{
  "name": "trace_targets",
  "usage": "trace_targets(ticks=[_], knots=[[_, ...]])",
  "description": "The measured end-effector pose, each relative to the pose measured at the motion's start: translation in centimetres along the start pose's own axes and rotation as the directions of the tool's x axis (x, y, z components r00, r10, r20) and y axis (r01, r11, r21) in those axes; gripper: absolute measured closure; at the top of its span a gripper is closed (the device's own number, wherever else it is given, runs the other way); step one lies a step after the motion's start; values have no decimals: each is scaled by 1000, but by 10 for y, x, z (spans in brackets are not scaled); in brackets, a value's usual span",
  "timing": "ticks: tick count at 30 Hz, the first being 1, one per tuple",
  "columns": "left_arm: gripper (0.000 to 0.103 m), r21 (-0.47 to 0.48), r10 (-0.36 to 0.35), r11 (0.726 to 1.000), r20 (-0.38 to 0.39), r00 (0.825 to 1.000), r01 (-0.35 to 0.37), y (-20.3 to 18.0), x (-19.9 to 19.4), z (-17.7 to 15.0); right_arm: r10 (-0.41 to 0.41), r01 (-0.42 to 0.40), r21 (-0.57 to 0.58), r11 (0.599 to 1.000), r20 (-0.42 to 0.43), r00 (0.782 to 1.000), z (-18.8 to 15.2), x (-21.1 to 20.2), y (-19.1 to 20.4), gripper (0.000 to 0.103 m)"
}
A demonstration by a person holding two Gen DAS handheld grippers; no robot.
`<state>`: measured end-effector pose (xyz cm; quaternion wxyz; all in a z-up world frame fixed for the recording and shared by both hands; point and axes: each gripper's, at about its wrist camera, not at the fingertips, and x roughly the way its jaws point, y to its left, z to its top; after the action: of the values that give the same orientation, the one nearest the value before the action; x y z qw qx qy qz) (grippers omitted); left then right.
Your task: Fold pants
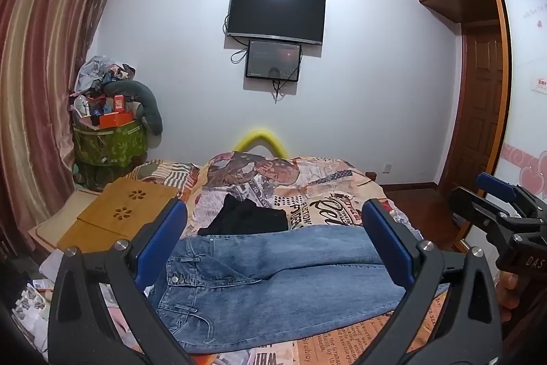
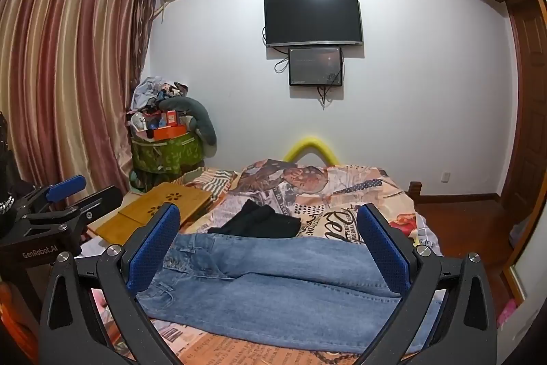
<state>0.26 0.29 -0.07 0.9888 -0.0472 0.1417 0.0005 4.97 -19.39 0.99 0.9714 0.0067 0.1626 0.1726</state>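
Note:
Blue jeans (image 1: 273, 279) (image 2: 273, 272) lie flat across the near part of the bed, waistband to the left and both legs running right, one beside the other. My left gripper (image 1: 274, 211) hovers above them, open, with nothing between its blue pads. My right gripper (image 2: 268, 211) hangs beside it over the same jeans, also open and empty. Each gripper shows in the other's view: the right gripper (image 1: 478, 194) at the far right, the left gripper (image 2: 85, 192) at the far left. Neither touches the denim.
A folded black garment (image 1: 249, 218) (image 2: 259, 221) lies just beyond the jeans on the newspaper-print bedcover (image 1: 324, 190) (image 2: 342, 190). A wooden lap desk (image 1: 126, 211) (image 2: 164, 204) sits left on the bed. A cluttered green bin (image 1: 109, 142) stands by the curtain; a wardrobe (image 1: 526, 125) at right.

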Motion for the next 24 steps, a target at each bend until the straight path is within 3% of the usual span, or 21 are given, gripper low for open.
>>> trace_targets(ticks=[24], knots=[[0, 3, 15, 1000, -3, 1000, -15, -1, 3, 1, -2, 2, -3, 1000, 0, 1000, 1, 1, 1, 0]])
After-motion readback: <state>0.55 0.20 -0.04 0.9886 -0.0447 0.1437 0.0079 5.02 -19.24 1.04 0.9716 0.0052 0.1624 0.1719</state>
